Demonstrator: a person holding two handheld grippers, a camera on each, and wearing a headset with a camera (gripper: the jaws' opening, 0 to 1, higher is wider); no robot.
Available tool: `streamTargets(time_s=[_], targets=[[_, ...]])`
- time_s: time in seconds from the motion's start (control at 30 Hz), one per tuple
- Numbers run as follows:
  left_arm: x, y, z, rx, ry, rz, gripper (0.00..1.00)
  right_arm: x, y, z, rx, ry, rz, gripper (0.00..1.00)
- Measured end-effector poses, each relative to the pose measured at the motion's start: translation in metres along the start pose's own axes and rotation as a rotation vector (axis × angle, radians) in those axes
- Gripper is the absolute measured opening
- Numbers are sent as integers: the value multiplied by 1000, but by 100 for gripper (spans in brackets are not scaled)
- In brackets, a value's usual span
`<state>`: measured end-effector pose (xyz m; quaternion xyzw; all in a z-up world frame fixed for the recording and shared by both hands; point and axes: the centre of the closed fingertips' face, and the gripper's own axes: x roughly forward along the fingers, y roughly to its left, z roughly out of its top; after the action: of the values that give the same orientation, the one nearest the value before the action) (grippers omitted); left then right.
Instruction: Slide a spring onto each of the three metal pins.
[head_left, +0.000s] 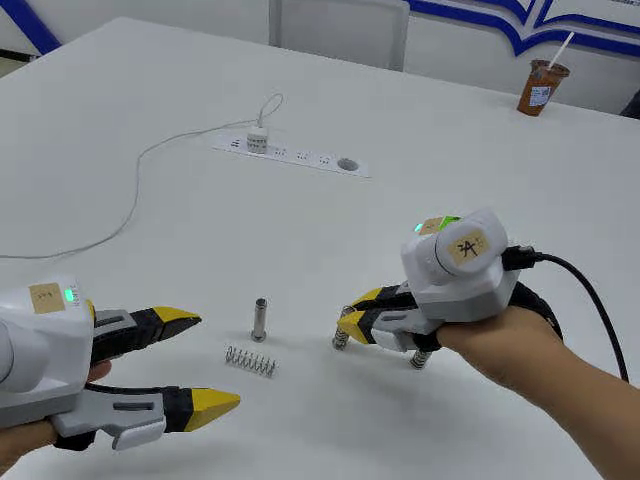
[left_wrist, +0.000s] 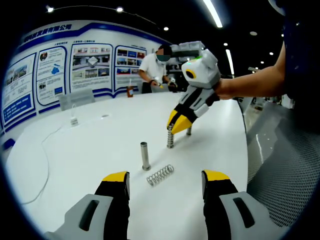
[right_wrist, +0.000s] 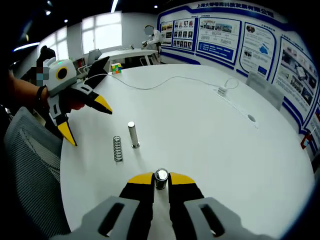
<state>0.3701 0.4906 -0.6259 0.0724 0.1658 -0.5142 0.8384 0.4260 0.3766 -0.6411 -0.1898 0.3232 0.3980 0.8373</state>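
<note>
A bare metal pin (head_left: 260, 319) stands upright on the white table (head_left: 330, 230), and a loose spring (head_left: 250, 360) lies flat just in front of it. My left gripper (head_left: 212, 360) is open at the lower left, its yellow tips pointing at the spring from a short distance. My right gripper (head_left: 350, 320) is shut on a second pin (head_left: 341, 338), which has a spring around it. A third spring-covered pin (head_left: 420, 357) stands under the right hand. From the left gripper view I see the bare pin (left_wrist: 145, 156) and loose spring (left_wrist: 160, 175) ahead. In the right gripper view, the held pin's top (right_wrist: 161, 175) sits between the jaws.
A white power strip (head_left: 290, 155) with a plugged charger and trailing cable lies mid-table. A drink cup with a straw (head_left: 541, 87) stands at the far right. A chair back (head_left: 340, 30) sits beyond the far edge. A mesh chair (right_wrist: 30, 165) is beside the table.
</note>
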Motion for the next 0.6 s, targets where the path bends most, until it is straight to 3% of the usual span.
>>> streamTargets(time_s=[0.6], targets=[[-1, 1, -1, -1, 0, 1, 59, 4, 0, -6, -4, 22, -5, 13]])
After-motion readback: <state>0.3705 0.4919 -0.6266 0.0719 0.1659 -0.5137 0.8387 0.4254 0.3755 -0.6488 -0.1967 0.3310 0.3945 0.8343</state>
